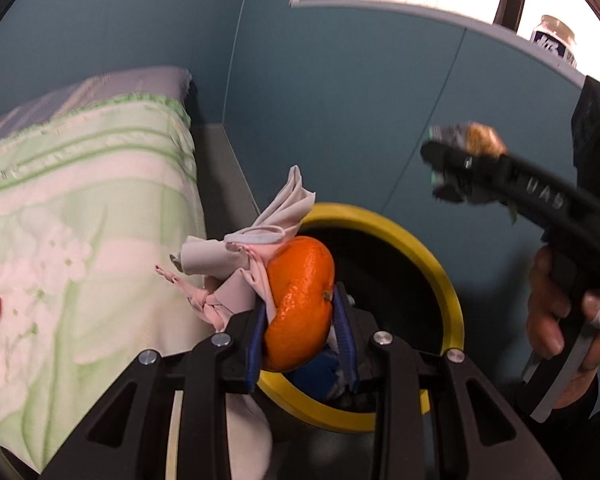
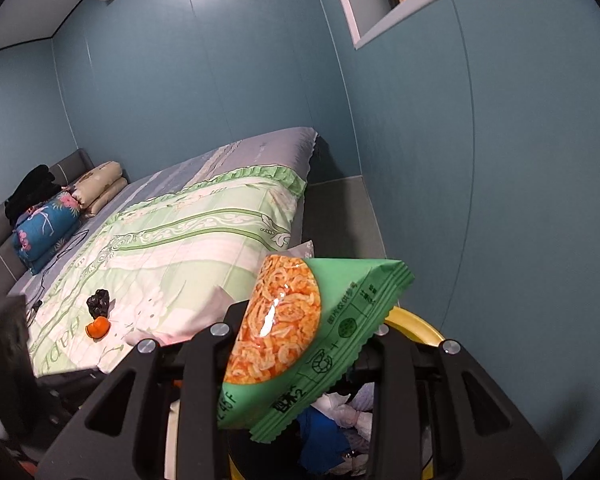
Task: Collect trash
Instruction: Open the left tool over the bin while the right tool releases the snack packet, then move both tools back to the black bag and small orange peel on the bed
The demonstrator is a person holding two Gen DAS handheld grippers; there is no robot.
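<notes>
My left gripper is shut on an orange tangerine together with a crumpled pinkish-beige tissue, pressed between its blue pads. Both hang over a yellow-rimmed trash bin beside the bed. My right gripper is shut on a green snack packet with an orange picture, held above the same bin. In the left wrist view that right gripper shows at the right, in a person's hand. An orange peel piece and a black crumpled scrap lie on the bed.
The bed with a green floral quilt fills the left, with pillows and a black cable at its head. Blue wall panels stand close behind the bin. The bin holds blue and white trash. A bottle stands on the window ledge.
</notes>
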